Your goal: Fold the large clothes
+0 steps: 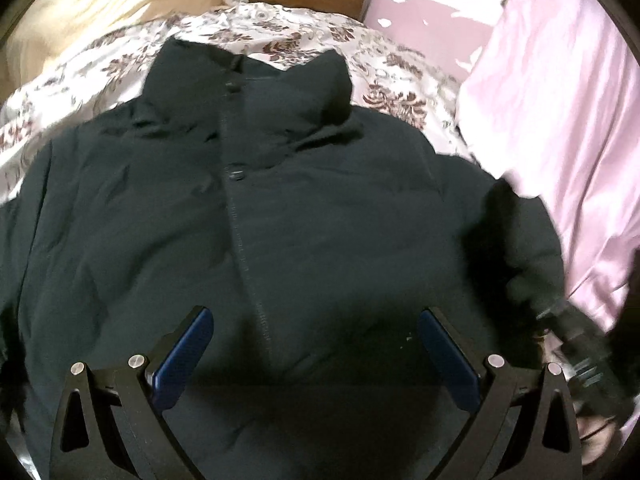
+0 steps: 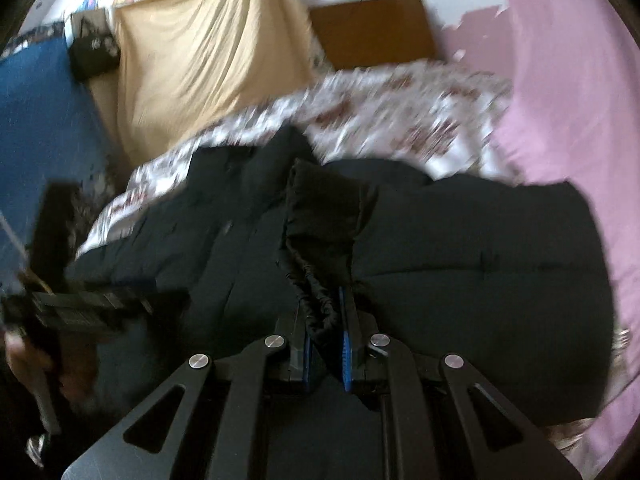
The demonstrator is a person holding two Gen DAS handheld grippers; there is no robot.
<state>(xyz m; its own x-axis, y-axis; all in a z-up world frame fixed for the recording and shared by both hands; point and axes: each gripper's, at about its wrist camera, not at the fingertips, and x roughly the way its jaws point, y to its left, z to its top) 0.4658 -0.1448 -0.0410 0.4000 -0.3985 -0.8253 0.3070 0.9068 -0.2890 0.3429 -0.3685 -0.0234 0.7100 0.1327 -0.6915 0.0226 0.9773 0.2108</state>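
Observation:
A large black padded jacket (image 1: pixel 280 208) lies front-up on a floral bedspread (image 1: pixel 120 52), collar away from me. My left gripper (image 1: pixel 316 340) is open and empty, hovering just above the jacket's lower front. In the right wrist view the jacket (image 2: pixel 460 264) also shows, and my right gripper (image 2: pixel 325 320) is shut on the elastic cuff of its sleeve (image 2: pixel 320 216), holding the sleeve lifted over the jacket body. The right gripper also shows blurred at the right edge of the left wrist view (image 1: pixel 576 344).
A pink sheet (image 1: pixel 560 120) lies along the right of the bed. A brown wooden headboard (image 2: pixel 372 32) and a beige cloth (image 2: pixel 208 52) are at the far end. A blue surface (image 2: pixel 40 112) lies to the left. The left gripper shows blurred at the left (image 2: pixel 80 304).

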